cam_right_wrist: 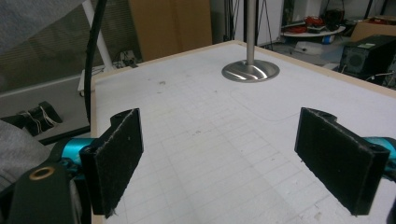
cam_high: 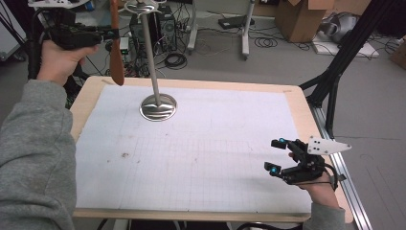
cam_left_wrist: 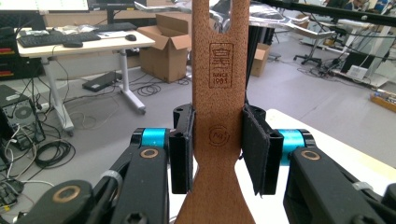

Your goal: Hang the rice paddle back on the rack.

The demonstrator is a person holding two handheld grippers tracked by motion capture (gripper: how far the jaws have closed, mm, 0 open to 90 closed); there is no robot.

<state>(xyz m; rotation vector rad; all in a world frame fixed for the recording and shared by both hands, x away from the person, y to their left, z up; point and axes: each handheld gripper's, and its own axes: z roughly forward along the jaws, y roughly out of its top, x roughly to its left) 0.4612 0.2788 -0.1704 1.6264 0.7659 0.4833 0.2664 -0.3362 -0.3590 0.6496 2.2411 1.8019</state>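
Note:
A brown wooden utensil (cam_high: 117, 62) with a slotted handle end hangs upright above the table's far left corner, and my left gripper (cam_high: 114, 34) is shut on it. In the left gripper view both pads press the stamped wooden handle (cam_left_wrist: 218, 88) from either side. Just right of it stands a metal stand (cam_high: 158, 106), a round shiny base with a thin pole rising past the gripper. My right gripper (cam_high: 275, 155) rests low near the table's front right, open with nothing between its pads (cam_right_wrist: 116, 154). Beyond those pads the stand base (cam_right_wrist: 251, 71) sits on the white mat.
A white gridded mat (cam_high: 201, 153) covers the wooden table. A black tripod leg (cam_high: 344, 52) slants down at the right, beside a metal rail (cam_high: 349, 187) along the table's edge. Cables, desk legs and cardboard boxes (cam_high: 299, 17) crowd the floor behind.

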